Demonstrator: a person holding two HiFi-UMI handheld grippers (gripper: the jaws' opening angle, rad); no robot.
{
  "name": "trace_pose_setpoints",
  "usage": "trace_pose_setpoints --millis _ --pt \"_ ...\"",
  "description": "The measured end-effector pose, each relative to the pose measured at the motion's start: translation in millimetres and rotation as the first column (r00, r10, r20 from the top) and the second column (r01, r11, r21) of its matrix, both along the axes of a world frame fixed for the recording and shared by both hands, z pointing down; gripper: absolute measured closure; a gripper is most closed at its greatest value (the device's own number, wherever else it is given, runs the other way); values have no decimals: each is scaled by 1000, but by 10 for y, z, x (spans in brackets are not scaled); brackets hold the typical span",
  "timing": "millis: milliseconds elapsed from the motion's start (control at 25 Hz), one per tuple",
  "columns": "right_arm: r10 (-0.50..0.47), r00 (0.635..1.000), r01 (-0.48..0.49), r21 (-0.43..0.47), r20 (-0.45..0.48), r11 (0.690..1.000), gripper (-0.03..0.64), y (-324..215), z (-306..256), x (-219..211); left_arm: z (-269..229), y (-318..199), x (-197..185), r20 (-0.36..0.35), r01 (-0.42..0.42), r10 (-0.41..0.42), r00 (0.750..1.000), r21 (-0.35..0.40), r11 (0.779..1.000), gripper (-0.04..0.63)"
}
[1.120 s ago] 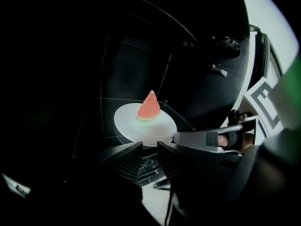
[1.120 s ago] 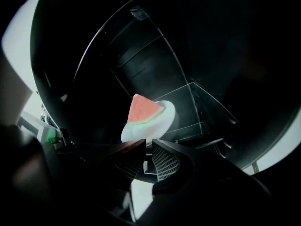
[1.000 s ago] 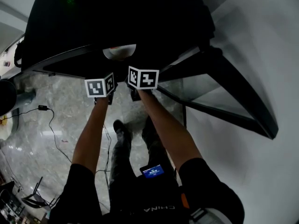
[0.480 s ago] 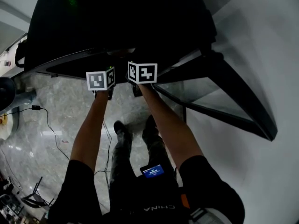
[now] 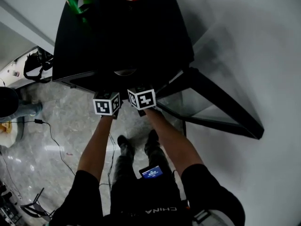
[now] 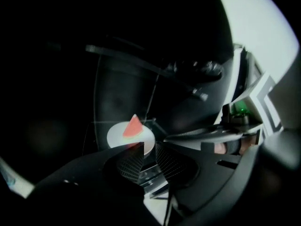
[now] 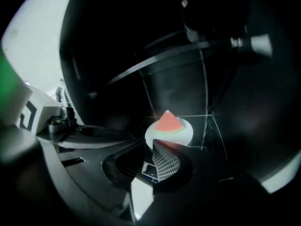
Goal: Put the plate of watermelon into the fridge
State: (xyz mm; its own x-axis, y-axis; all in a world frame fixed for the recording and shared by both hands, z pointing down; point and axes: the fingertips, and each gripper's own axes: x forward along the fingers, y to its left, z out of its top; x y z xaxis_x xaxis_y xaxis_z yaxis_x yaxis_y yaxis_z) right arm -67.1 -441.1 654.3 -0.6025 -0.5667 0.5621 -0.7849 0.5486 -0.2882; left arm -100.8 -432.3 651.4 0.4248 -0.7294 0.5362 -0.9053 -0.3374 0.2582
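Plate of watermelon (image 7: 169,126) is already inside the fridge (image 5: 122,32), sitting on its glass shelf (image 7: 209,133) — so the placing step looks basically done. The left gripper (image 6: 150,147) and right gripper (image 7: 149,145) are both at the fridge's opening, jaws a little apart with nothing between them; the plate's near rim is right off the tips, can't tell if anything touches it. Next I'd guess both need to back straight out of the fridge without nudging the plate — then the fridge's open door (image 5: 207,102) gets swung shut.
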Motion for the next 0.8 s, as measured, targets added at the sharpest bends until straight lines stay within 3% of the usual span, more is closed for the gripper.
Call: trace_pose_setpoints --millis 320,520,800 --pt "-28 998 26 26 51 999 568 511 -774 157 -956 430 61 -157 -34 55 986 129 991 548" --pt "-8 996 5 28 90 1000 572 794 -1139 343 -1423 780 110 -303 -96 158 940 211 973 566" --pt "-3 995 -1 44 102 999 583 1055 -1304 498 -1517 1165 201 -324 -122 193 926 226 966 574"
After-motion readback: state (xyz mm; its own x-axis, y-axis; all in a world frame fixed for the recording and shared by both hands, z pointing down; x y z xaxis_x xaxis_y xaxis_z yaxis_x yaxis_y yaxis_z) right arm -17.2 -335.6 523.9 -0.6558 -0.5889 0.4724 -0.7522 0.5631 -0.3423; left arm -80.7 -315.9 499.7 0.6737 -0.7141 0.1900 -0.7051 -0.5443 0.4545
